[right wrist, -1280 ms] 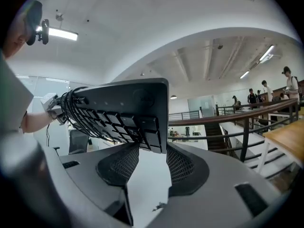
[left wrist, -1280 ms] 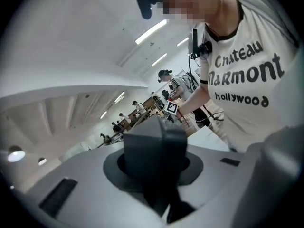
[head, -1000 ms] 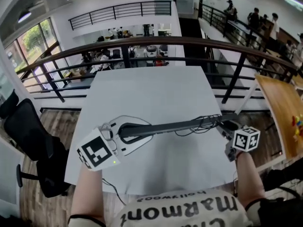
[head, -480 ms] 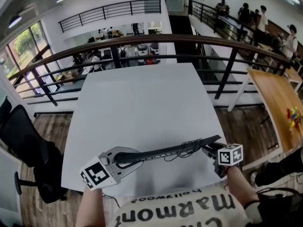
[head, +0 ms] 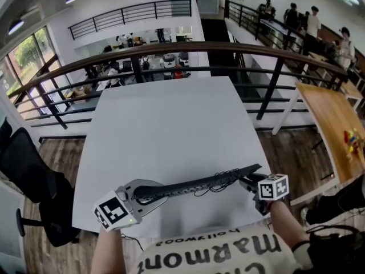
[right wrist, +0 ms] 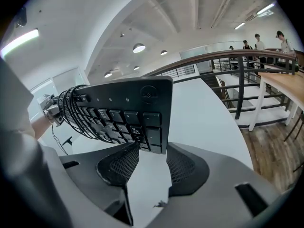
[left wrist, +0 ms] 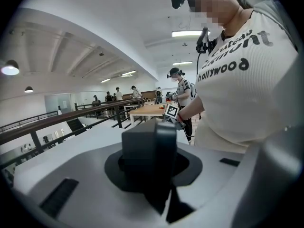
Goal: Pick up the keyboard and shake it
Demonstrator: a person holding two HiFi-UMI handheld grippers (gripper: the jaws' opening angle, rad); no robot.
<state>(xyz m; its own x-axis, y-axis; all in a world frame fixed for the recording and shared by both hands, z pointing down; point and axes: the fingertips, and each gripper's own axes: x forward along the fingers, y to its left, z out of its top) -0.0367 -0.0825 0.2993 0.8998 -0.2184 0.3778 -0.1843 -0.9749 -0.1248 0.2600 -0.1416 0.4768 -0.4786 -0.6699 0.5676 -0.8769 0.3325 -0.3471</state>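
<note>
Head view, nearest first: the person's forearms reach out from a printed white shirt, one tool in each hand. The left tool (head: 149,193) is clenched on the left end of the black keyboard (head: 197,184), and the right tool (head: 251,182) is clenched on its right end. The keyboard hangs between them as a thin dark bar seen almost edge-on, its right end a little higher, over the near part of the white desk (head: 171,119).

In the left gripper view the left tool (left wrist: 152,175) has its dark pads pressed on the keyboard's (left wrist: 147,146) end.

In the right gripper view the mesh pads of the right tool (right wrist: 152,163) pinch the corner of the keyboard (right wrist: 123,113). The key side shows there, and a black cable (right wrist: 76,113) is wound round the body toward the far end.

Left of the desk stands a black office chair (head: 34,181). Behind the desk runs a dark railing (head: 171,49), to the right stands a wooden table (head: 336,119), and farthest off are several people (head: 302,19) on a walkway.
</note>
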